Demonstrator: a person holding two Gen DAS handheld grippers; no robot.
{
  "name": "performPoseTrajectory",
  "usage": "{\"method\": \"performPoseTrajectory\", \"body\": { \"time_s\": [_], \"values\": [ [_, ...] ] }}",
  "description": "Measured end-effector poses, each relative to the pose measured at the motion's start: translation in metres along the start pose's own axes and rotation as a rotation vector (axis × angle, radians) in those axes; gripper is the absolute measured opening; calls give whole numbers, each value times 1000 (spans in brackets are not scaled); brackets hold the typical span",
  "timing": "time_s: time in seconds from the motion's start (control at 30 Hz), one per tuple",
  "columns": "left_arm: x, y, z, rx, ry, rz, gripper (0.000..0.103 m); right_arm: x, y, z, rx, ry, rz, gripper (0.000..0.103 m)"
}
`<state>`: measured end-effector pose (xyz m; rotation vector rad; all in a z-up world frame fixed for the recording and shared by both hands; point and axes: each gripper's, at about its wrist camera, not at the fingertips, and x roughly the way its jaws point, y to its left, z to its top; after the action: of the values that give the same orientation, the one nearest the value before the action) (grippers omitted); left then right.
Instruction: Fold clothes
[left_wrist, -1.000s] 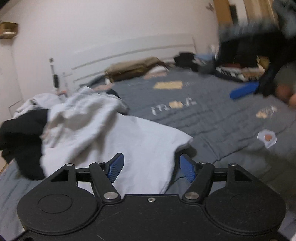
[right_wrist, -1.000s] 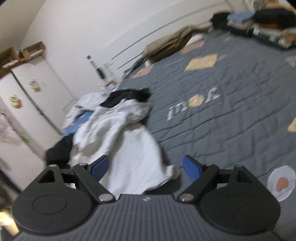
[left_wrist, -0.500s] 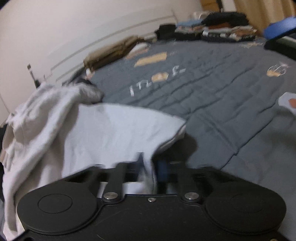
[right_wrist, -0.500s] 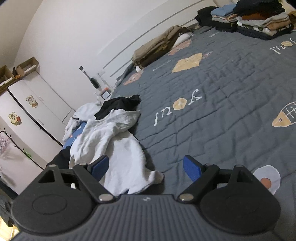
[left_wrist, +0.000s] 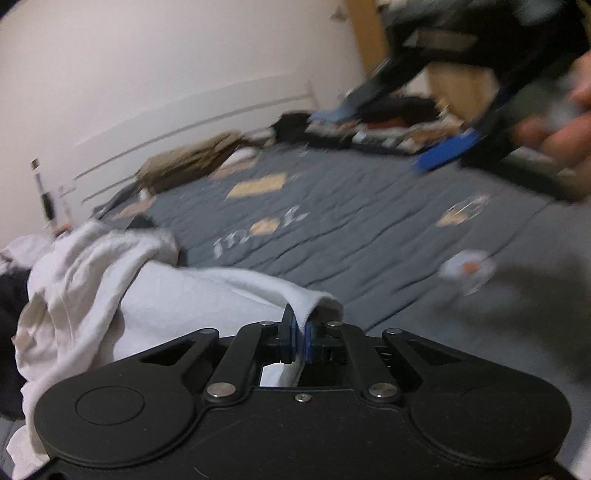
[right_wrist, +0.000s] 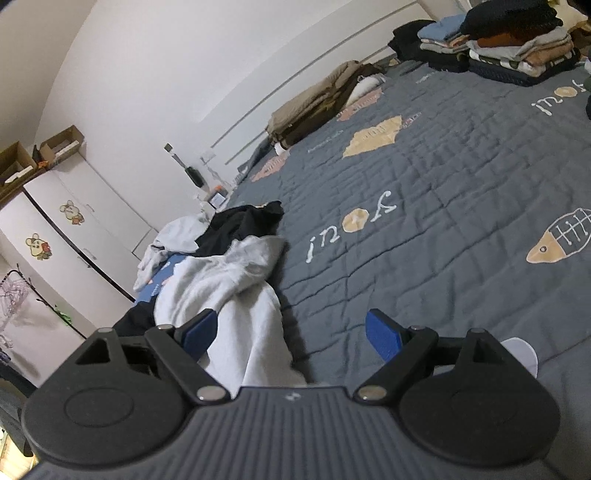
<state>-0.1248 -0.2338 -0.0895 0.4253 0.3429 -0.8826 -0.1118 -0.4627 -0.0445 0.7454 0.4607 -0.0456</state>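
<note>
A white garment (left_wrist: 207, 291) lies crumpled on the grey quilt (left_wrist: 332, 229). My left gripper (left_wrist: 301, 338) is shut on its near corner, white cloth pinched between the blue pads. In the right wrist view the same white garment (right_wrist: 243, 317) trails from a heap toward the camera. My right gripper (right_wrist: 291, 336) stands open just above it, the left pad over the cloth, the right pad over bare quilt (right_wrist: 443, 206). The right gripper (left_wrist: 447, 151) also shows blurred in the left wrist view, a hand (left_wrist: 561, 133) holding it.
A heap of black (right_wrist: 240, 225) and white (right_wrist: 177, 236) clothes lies beyond the garment. Folded stacks (right_wrist: 517, 48) sit at the far corner of the bed, a brown folded pile (right_wrist: 314, 107) by the headboard. A white wardrobe (right_wrist: 74, 236) stands left.
My left gripper went from open to shut on the white garment's corner and has lifted it a little. The right gripper stayed open and swung in over the garment.
</note>
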Motion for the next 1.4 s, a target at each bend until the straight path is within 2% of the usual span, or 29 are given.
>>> {"method": "performPoseTrajectory", "body": {
  "time_s": [0.13,0.23,0.3,0.37,0.43,0.47,0.5,0.57,0.67,0.73,0.93,1.1,1.2,1.3,1.4],
  "values": [
    [-46,-23,5,-17,-28,-132,4,-4,3,2,-10,-4,18,87],
    [-65,-41,-9,-27,59,-244,5,-6,5,3,-25,-7,19,87],
    [-68,-43,-24,-37,127,-268,6,-7,7,4,-39,-12,18,87],
    [-73,-35,-38,-62,144,-262,12,-5,10,3,-56,-10,8,87],
    [-80,-17,-44,-137,145,-256,18,-2,14,-1,-89,-4,-12,87],
    [-84,-7,-43,-167,135,-242,29,1,17,-4,-110,1,-21,87],
    [-87,3,-41,-186,121,-220,45,5,20,-6,-131,5,-27,87],
    [-94,29,-33,-209,66,-137,55,13,25,-12,-173,11,-40,87],
    [-86,71,-21,-240,23,-4,56,28,34,-20,-214,25,-21,87],
    [-77,99,-14,-263,5,77,62,41,44,-28,-266,41,-5,87],
    [-45,153,-19,-357,-4,236,63,83,86,-58,-512,85,51,87],
    [-49,174,-40,-399,15,256,66,115,114,-80,-749,132,46,87],
    [-53,183,-50,-406,24,267,66,130,121,-88,-859,172,77,87],
    [-55,187,-51,-378,8,285,69,149,125,-97,-923,218,75,87],
    [-54,193,-55,-407,12,297,70,166,125,-107,-960,246,67,87]
  ]
}}
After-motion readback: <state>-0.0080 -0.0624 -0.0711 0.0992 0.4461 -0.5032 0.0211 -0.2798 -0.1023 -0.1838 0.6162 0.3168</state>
